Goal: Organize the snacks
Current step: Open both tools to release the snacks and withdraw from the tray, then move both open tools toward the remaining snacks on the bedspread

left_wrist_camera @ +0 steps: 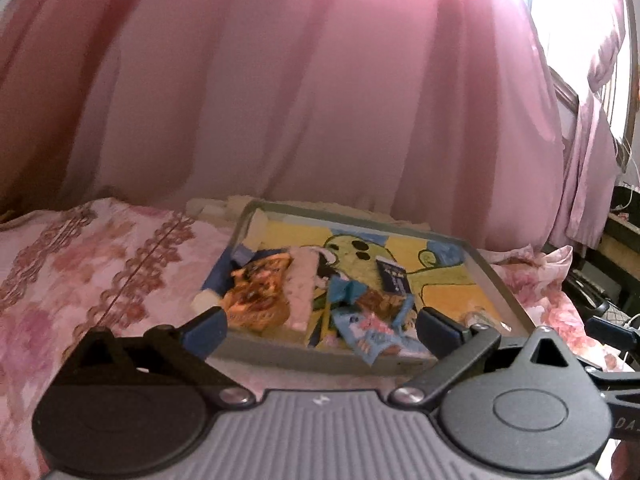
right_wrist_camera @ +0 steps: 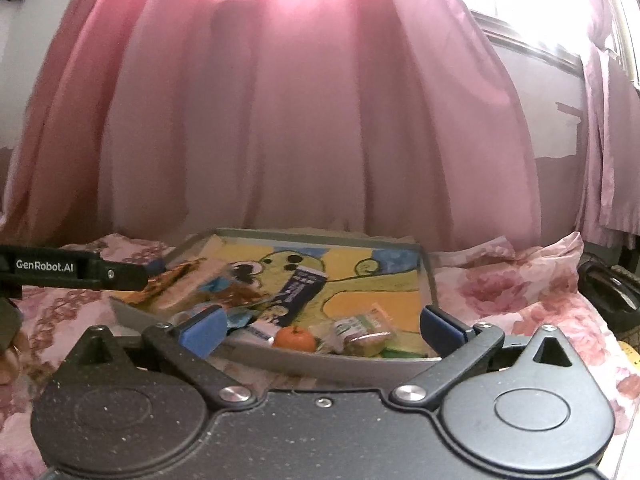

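On the grey tray the snacks sit heaped toward its near-left corner while both the left gripper and right gripper hover spread wide and empty (loose crinkly wrappers), so a careless pinch could drag neighbours off.

One tray, one tangerine, two dark blue packets.

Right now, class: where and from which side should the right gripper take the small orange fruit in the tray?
Grip the orange fruit across its round middle, coming from above. It lies just inside the tray's near rim, with wrappers close beside it, so a level approach looks blocked.
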Available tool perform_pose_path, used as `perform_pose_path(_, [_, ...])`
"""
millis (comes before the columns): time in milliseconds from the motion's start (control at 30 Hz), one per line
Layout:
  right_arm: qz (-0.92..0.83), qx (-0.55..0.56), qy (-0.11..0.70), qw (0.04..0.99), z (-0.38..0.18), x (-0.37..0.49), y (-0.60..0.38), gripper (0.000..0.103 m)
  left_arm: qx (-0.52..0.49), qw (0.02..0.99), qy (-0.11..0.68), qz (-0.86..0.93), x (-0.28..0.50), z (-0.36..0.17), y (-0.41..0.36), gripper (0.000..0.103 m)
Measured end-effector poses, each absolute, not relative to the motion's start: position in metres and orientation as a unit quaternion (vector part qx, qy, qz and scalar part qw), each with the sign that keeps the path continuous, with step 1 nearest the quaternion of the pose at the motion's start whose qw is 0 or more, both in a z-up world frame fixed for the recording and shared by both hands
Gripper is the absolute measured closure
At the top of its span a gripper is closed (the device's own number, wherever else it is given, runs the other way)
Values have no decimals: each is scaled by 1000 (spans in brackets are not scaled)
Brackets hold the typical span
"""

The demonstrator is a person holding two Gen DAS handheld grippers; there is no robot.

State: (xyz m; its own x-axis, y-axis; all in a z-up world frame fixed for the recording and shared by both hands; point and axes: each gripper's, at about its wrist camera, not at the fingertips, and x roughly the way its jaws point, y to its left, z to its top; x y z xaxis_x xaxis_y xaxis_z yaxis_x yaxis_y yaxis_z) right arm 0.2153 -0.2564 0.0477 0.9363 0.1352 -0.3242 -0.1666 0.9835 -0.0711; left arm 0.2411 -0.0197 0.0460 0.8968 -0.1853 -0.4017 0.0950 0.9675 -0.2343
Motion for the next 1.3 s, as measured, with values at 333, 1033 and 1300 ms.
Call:
perform_pose_path(333, [111,-57,167,978,47,165,-248,1,-96,968,228,-49,186,43,-9,1])
perform_pose_path(1033, [154,-57,241,957,7,82,-212,1,-75,952,294,-26,93,-8,25,1])
perform_pose_path(1300, [196,-67,276,939,-12,71,-189,1,-69,951,301,-9,73,-13,37,1])
